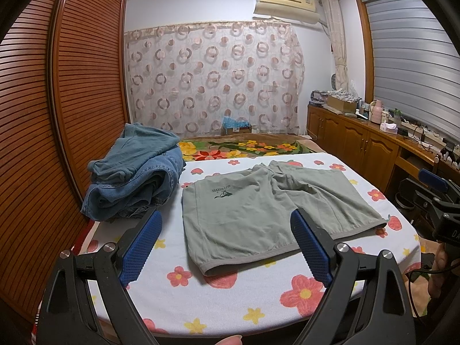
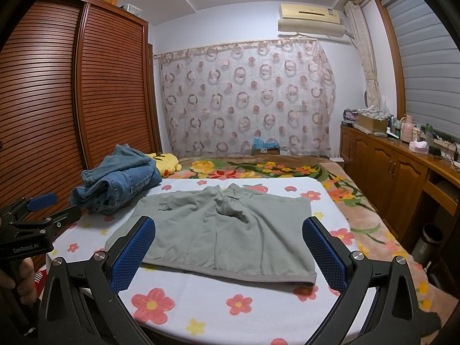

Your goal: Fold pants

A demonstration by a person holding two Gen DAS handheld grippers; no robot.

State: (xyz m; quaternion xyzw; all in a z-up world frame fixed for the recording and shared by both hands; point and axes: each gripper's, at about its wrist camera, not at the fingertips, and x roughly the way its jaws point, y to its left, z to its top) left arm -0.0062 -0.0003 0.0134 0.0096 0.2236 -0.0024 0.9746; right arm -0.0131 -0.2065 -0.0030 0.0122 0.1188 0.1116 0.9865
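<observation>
Nearest the cameras, both claws hang above the near edge of the flower-print surface [image 1: 258,302], holding nothing: the left claw [image 1: 227,247] has its blue pads spread wide, and the right claw [image 2: 228,254] is spread just as wide. Just beyond them lie the pants [image 2: 224,230], a pair of grey-green shorts laid flat and roughly centred on the surface, their hemmed leg openings toward the claws and the waistband at the far side. A small dark logo [image 1: 221,192] sits on the left leg, and the cloth is rumpled in a knot of creases around the crotch [image 2: 230,204]. Nothing has been folded yet, so the step in hand looks like the first grasp for a lengthwise fold, one leg over the other. To do it well, each claw should pinch only the outer edge of one leg, one near the hem and one near the waistband, taking both layers of cloth without biting the sheet below; then lift just enough to clear the surface and carry both points across together so the edges meet. The bunched crotch would be better smoothed first, or the crease will be locked in. To the left and farther back, a heap of blue denim clothes [image 1: 135,172] rests near the pants but not touching them; the fold should stay off it.
</observation>
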